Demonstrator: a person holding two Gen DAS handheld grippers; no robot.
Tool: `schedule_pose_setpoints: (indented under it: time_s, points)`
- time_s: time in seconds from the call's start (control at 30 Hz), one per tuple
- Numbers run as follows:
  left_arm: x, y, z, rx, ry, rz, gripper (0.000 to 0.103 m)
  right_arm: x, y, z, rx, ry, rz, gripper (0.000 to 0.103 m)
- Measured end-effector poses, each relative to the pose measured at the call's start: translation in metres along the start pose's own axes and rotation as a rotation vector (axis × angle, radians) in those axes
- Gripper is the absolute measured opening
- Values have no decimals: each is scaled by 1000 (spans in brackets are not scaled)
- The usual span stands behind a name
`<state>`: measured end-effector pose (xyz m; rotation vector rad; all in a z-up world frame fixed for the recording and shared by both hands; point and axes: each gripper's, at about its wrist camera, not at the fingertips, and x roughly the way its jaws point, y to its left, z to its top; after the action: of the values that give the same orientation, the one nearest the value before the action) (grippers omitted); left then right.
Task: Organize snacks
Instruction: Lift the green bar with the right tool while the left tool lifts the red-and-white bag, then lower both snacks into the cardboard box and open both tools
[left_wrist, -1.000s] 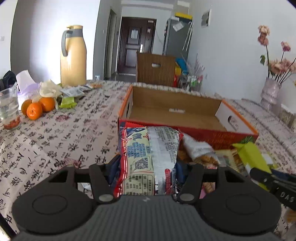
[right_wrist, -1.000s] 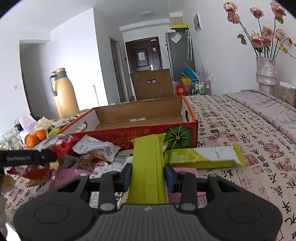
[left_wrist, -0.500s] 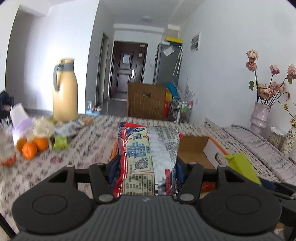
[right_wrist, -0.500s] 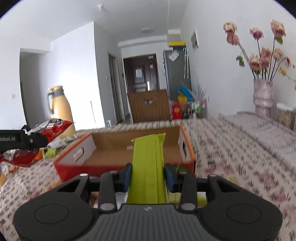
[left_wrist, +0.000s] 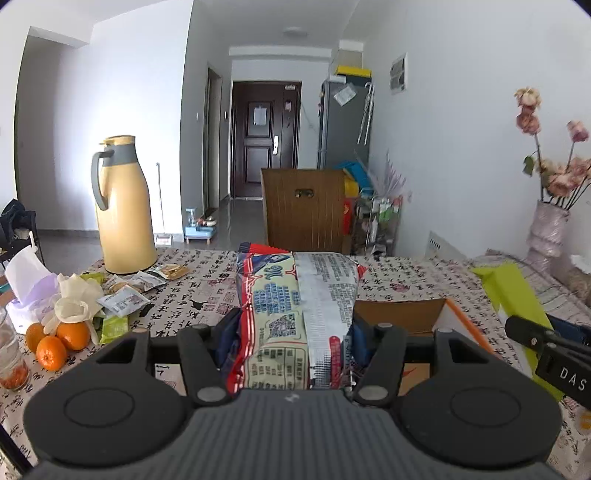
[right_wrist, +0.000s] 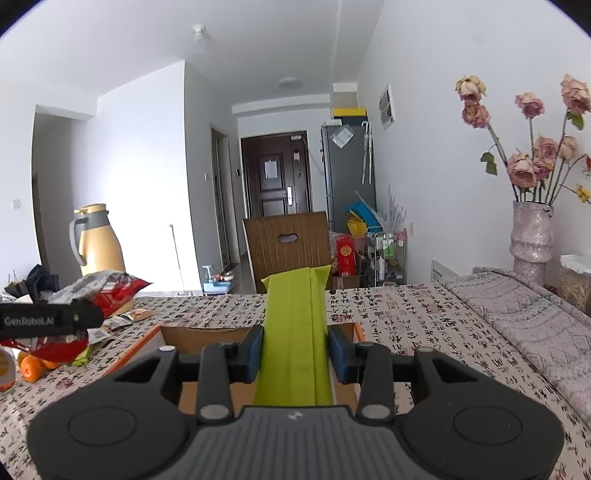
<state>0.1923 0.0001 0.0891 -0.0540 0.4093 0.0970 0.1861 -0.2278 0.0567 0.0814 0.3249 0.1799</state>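
Note:
My left gripper is shut on a red, blue and silver snack bag and holds it in the air over the near part of the open cardboard box. My right gripper is shut on a lime-green snack packet, also raised above the box. The green packet shows at the right of the left wrist view. The red bag shows at the left of the right wrist view, behind the left gripper's finger. Most of the box is hidden by the grippers.
On the patterned tablecloth stand a yellow thermos jug, several small snack packets, oranges, a tissue bag and a glass. A vase of roses stands far right. A wooden chair back is behind the table.
Both grippers have lifted their snacks up from the pile in front of the box and moved forward over it. The loose snacks near the box front are out of view.

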Motion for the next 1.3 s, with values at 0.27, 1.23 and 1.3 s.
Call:
schedule_pose_setpoints:
  time_s: [0.27, 1.23, 1.3]
  points:
    - [60, -11, 4, 28, 112, 67, 59, 71, 2, 5, -24, 138, -54, 37]
    - [92, -5, -20, 42, 182, 69, 103, 103, -3, -27, -61, 293, -31, 101]
    - [86, -4, -19, 31, 171, 61, 103, 97, -4, -25, -54, 283, -23, 101]
